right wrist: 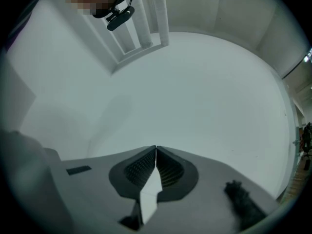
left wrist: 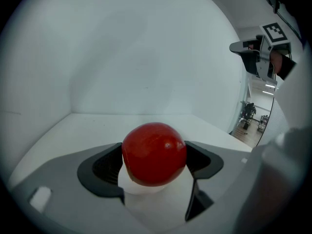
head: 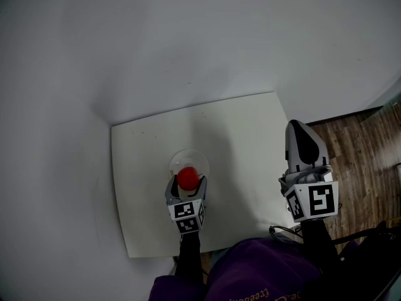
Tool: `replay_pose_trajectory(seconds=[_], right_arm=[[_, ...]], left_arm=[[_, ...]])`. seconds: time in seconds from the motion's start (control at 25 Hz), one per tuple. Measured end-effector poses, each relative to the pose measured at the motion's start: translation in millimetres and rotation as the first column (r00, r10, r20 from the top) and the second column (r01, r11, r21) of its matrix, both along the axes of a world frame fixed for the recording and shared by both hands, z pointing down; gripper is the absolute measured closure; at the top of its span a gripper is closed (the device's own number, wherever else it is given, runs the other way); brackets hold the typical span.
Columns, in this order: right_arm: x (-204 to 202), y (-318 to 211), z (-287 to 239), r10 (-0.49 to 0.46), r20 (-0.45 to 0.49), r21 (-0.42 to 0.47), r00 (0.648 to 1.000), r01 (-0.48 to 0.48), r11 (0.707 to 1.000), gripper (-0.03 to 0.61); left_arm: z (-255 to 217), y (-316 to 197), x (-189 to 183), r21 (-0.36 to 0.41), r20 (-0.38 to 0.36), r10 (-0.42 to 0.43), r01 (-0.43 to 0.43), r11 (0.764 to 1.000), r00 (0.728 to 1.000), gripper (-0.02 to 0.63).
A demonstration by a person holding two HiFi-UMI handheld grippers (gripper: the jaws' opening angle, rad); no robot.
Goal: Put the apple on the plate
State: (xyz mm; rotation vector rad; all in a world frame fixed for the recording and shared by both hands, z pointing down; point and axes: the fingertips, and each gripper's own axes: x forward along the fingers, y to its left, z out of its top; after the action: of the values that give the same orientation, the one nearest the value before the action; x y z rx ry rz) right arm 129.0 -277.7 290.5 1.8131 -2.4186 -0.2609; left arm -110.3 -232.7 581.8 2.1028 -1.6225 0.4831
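While the left hand-held gripper [head: 187, 183] pinches the apple [head: 187, 177] above the plate [head: 188, 155], the right hand-held gripper [head: 294, 126] is closed.

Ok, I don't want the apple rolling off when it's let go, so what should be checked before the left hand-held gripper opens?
1. Apple gripped between the jaws of the left hand-held gripper: ok.
2. Apple over the plate, judged from the head view: ok.
3. Apple resting on the plate rather than hanging above it: cannot tell.
4. Plate well inside the edges of the table: ok.
5. Right hand-held gripper shut, empty and away from the plate: ok.
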Motion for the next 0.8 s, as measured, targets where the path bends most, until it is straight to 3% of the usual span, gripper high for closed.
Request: replay_pose_trajectory(seconds=[0.52,0.8], right_arm=[[7,-3,3,0.018,0.005,-0.01,1.0,-0.018,1.0,0.568],[8,-4,4,0.017,0.007,-0.011,1.0,-0.016,1.0,0.568]], left_arm=[[25,-8,6,-0.072,0.032,0.024,-0.022,0.997,0.999,0.21],[40,-7,8,-0.098,0.126,0.086,-0.074,0.992,0.988,0.209]])
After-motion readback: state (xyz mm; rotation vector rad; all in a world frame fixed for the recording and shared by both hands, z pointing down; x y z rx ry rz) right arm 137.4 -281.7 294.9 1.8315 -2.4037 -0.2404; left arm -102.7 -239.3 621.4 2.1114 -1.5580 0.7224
